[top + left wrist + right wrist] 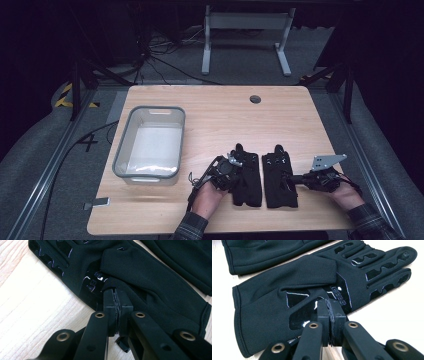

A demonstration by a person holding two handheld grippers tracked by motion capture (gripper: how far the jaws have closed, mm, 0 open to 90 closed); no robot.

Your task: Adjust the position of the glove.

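Pinching two black gloves that lie flat side by side on the near part of the table (210, 115), one claw on each.

At far left a grey bin (149, 142) stands well apart from the work. Next, the left hand (206, 196) comes in from the near edge, forearm angled up and to the right, and its left claw (115, 295) has its jaws pressed together on the edge of the left glove (246, 175) near the thumb. Just beside it, close but apart, lies the right glove (280, 175). The right hand (346, 194) reaches in from the lower right, pointing leftward, and the right claw (330, 305) is clamped on that glove's palm edge.
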